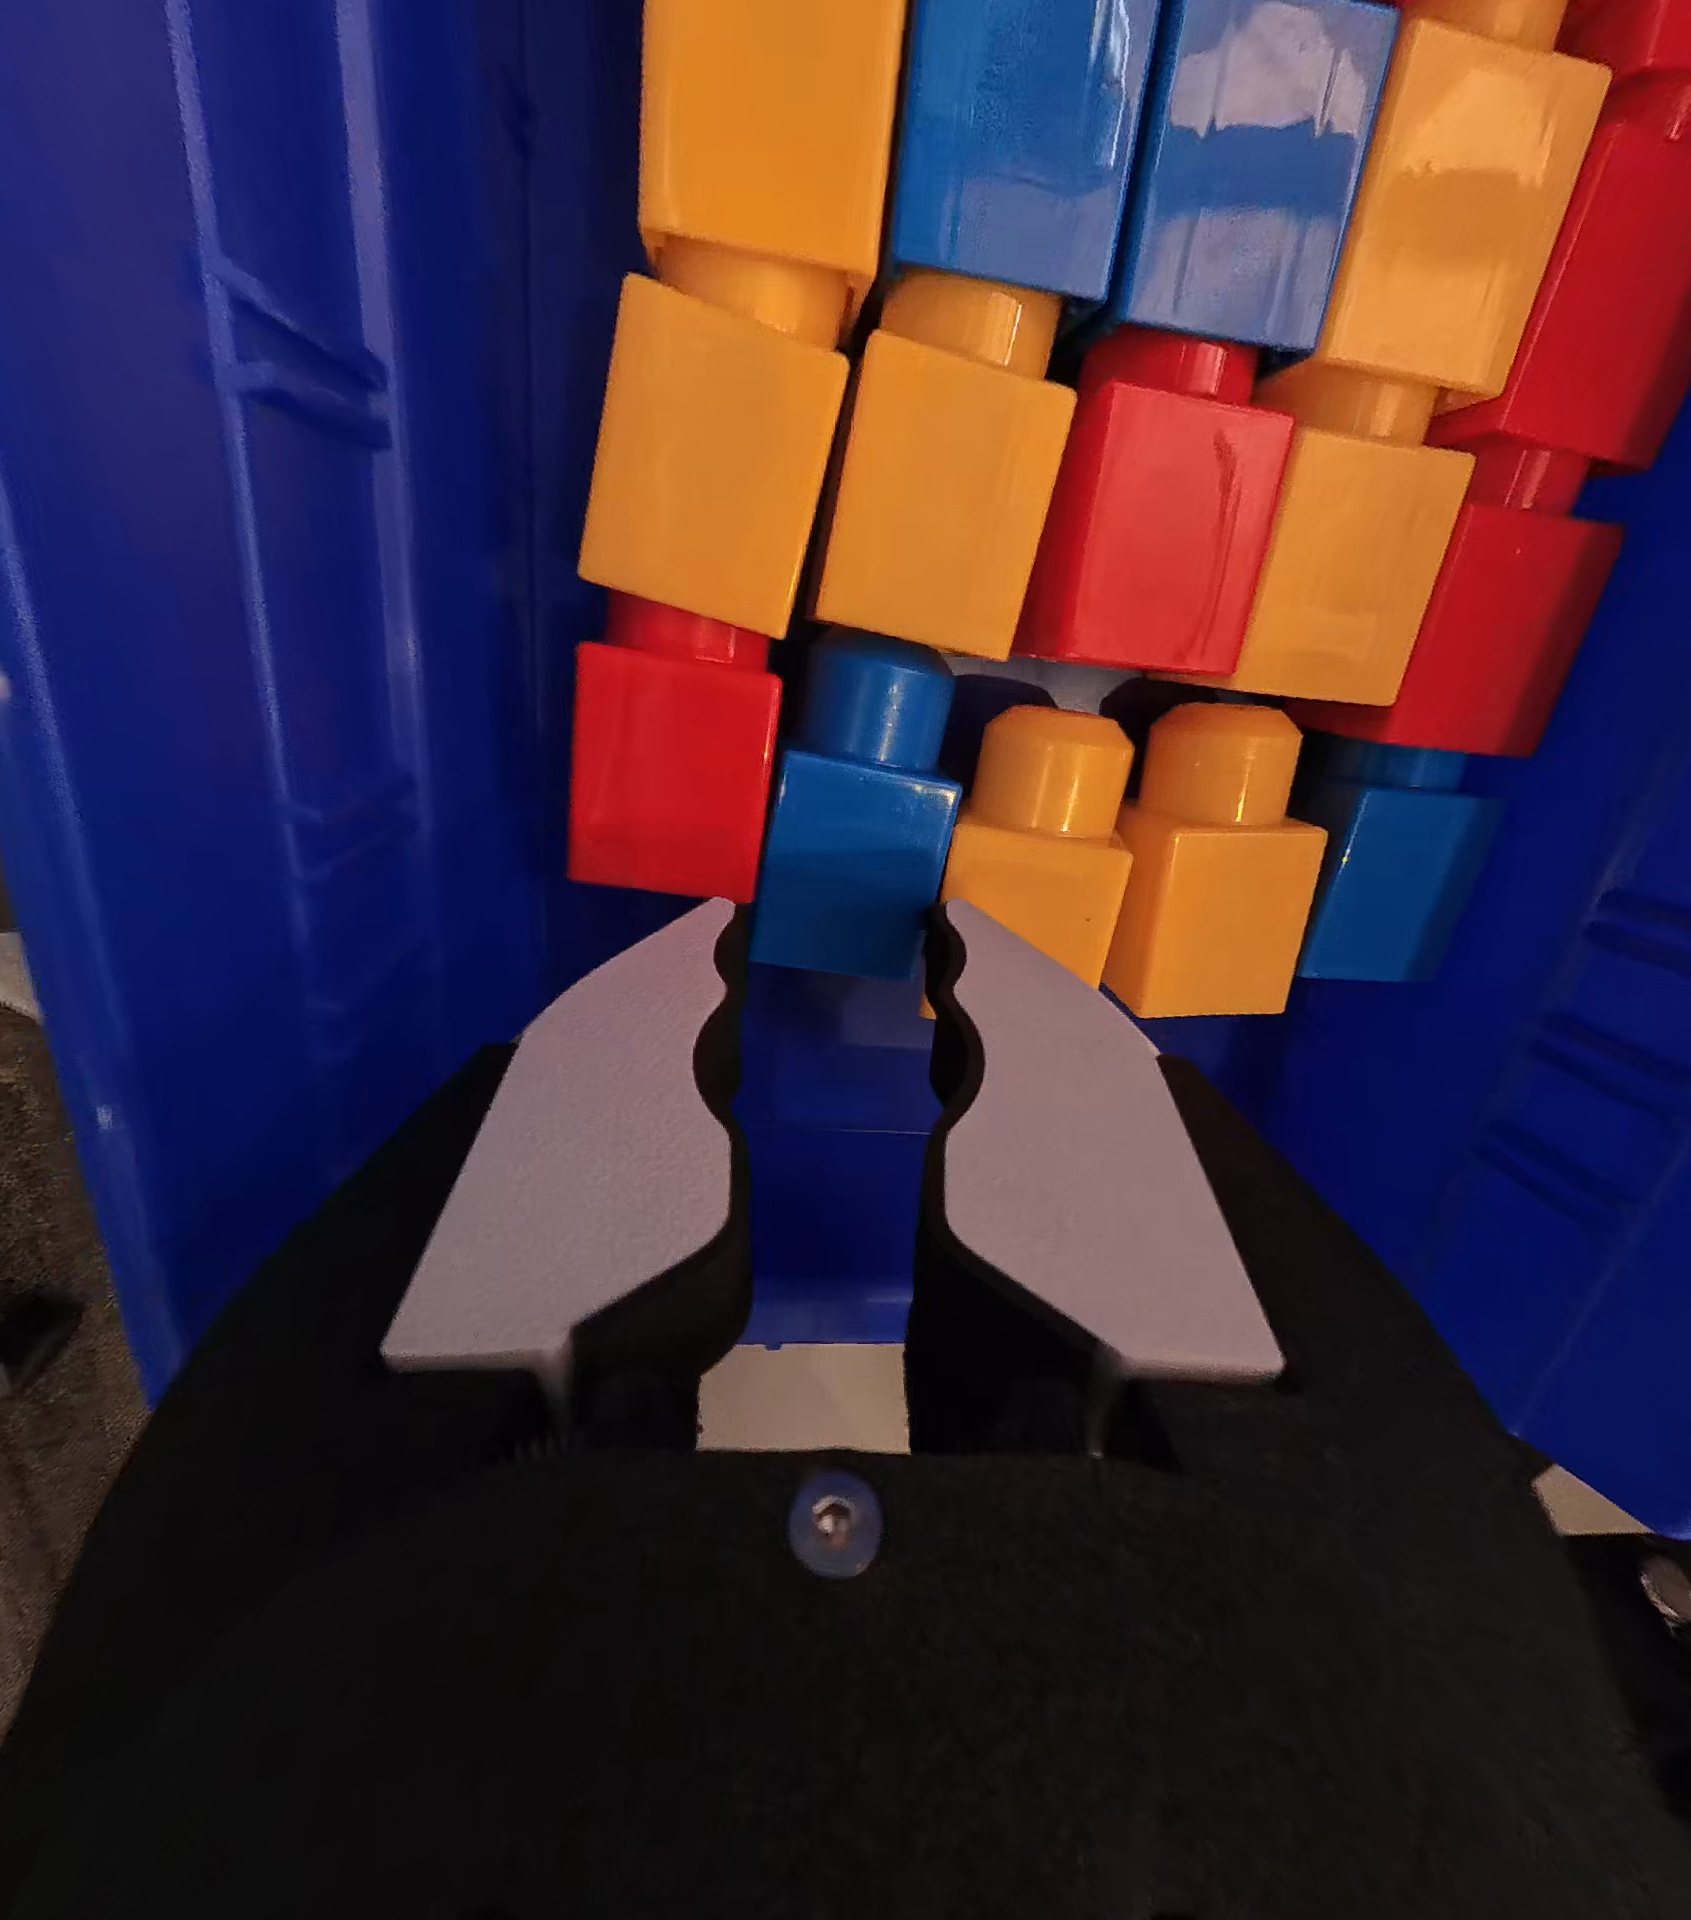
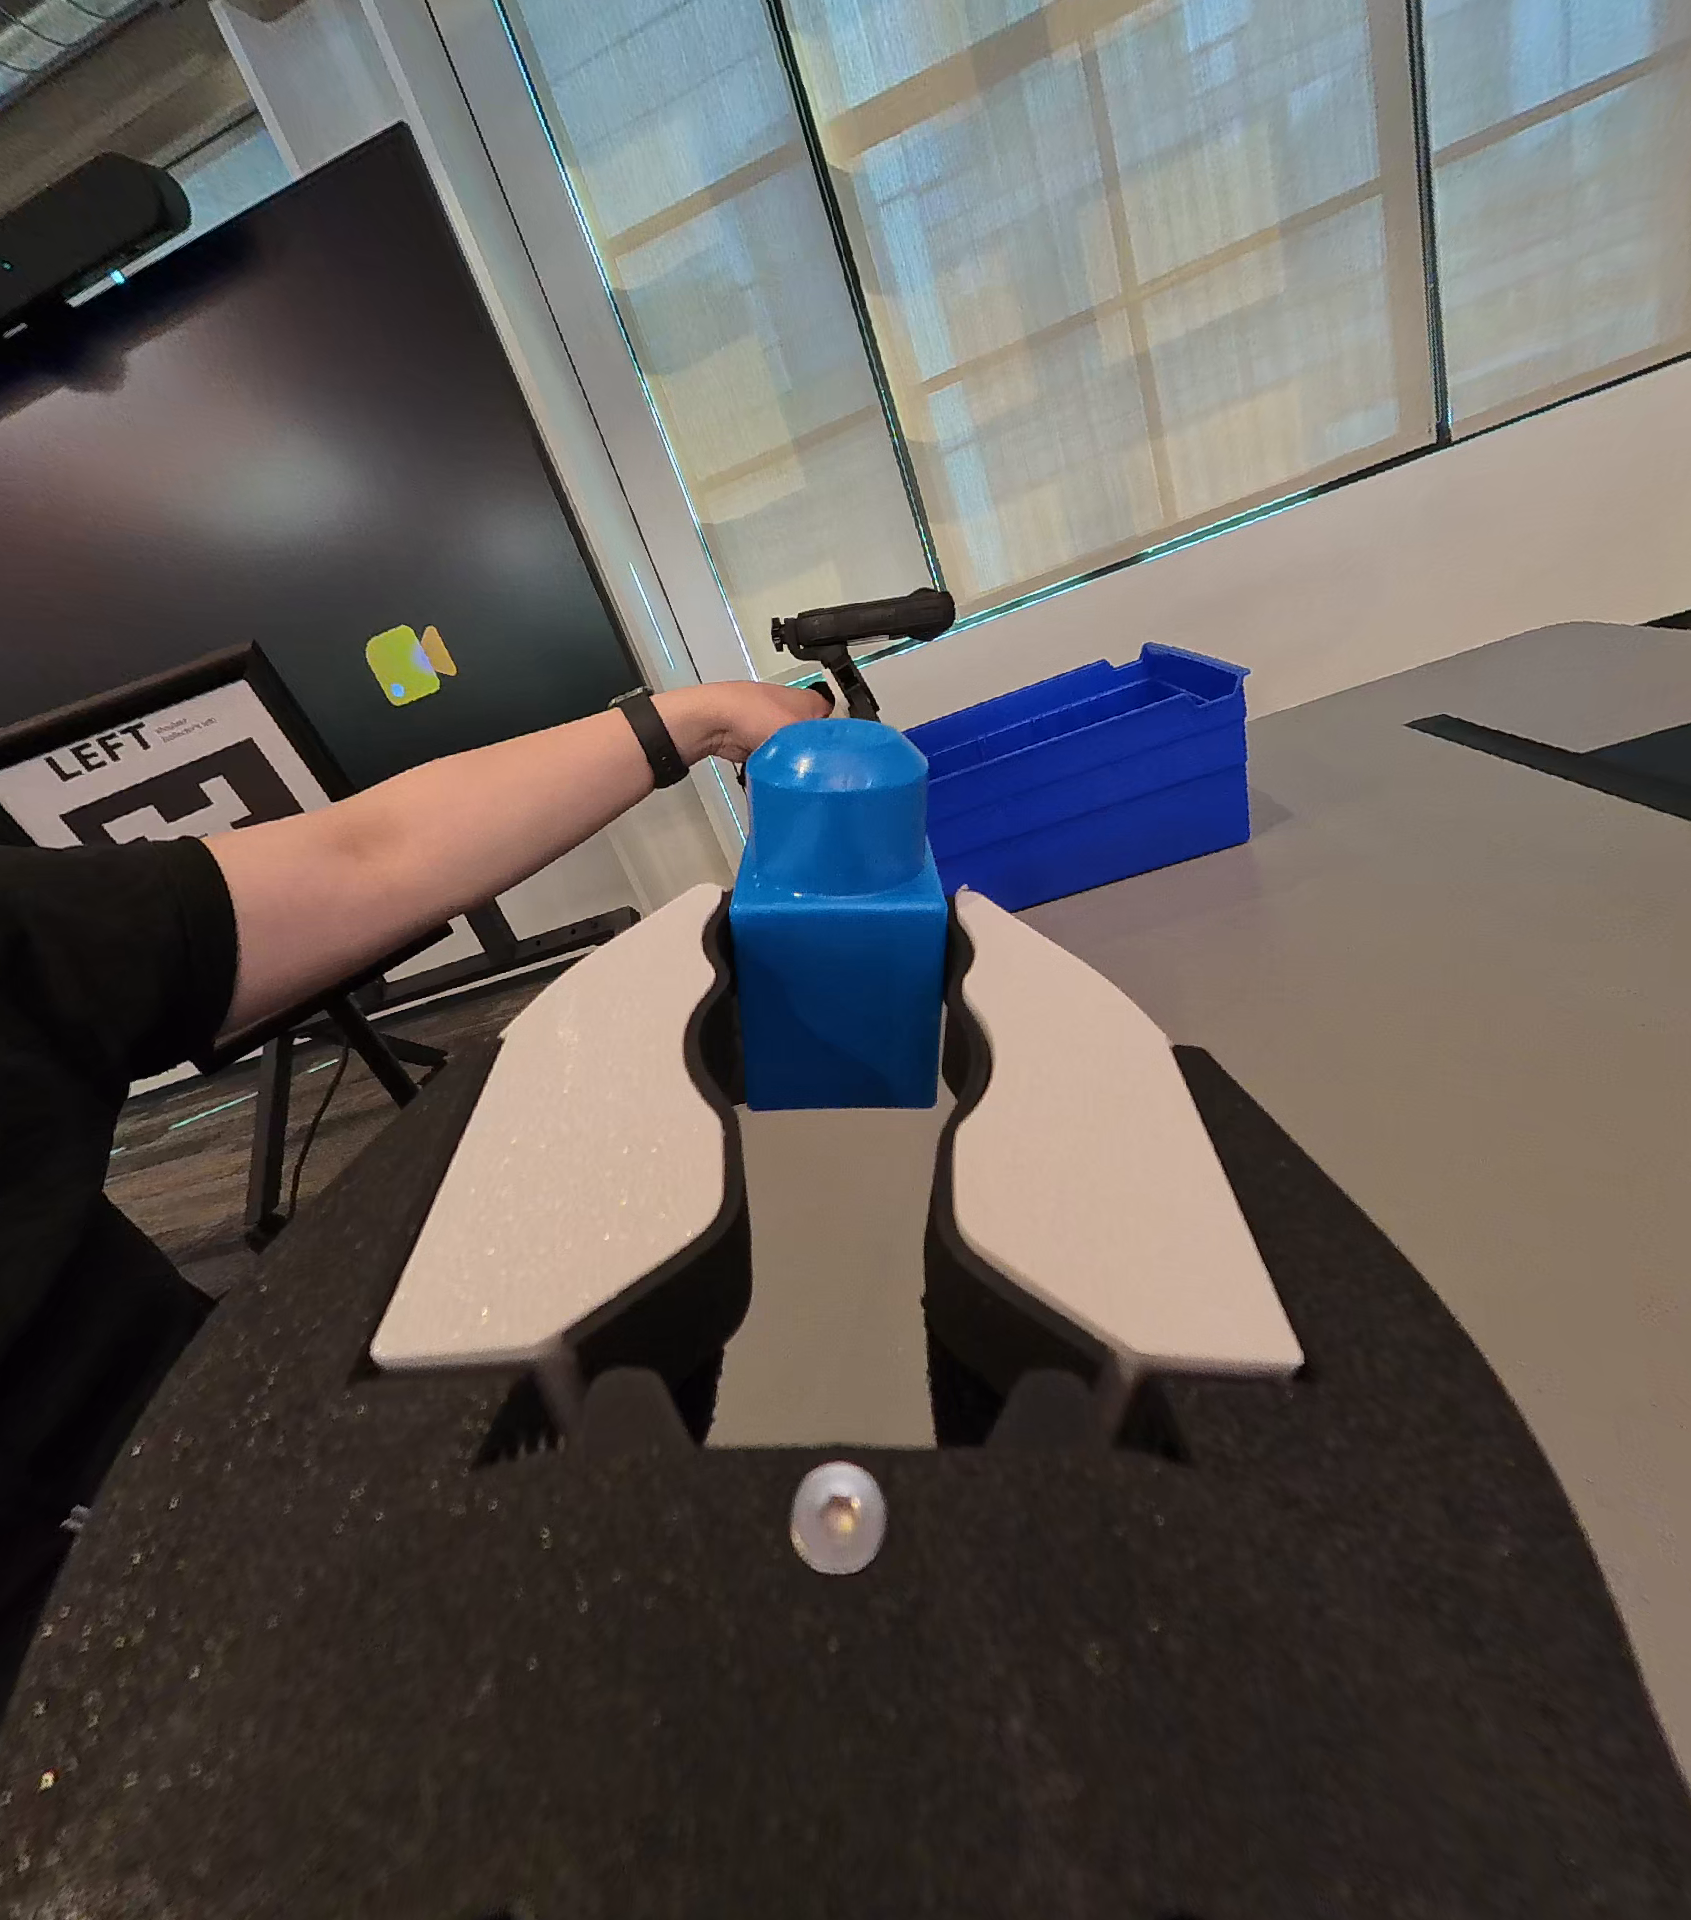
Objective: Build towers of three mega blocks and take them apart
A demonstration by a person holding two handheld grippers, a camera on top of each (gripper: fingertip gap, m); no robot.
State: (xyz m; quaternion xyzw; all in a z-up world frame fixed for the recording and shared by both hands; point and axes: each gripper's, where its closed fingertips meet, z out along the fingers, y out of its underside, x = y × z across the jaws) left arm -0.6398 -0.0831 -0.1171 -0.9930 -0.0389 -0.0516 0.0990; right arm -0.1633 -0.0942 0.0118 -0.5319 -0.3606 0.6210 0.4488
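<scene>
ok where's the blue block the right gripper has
In the right wrist view, the blue block sits stud-up between the right gripper fingertips, above the grey table.

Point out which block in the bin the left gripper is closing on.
The blue block in the nearest row, between the red block and a yellow one; the left gripper fingertips flank it.

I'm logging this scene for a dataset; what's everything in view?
yellow mega blocks: at least seven, in bin
blue mega blocks: four, in bin
red mega blocks: at least four, in bin
held blue mega block: one, in right hand-held gripper
bin: one, blue, on table
table: one, grey
screen: one, dark, far left
sign on stand: one, white, below screen
arm: one, black wristband, reaching toward bin
left hand-held gripper: tips flank nearest blue block, grip unclear
right hand-held gripper: shut on held block
</scene>
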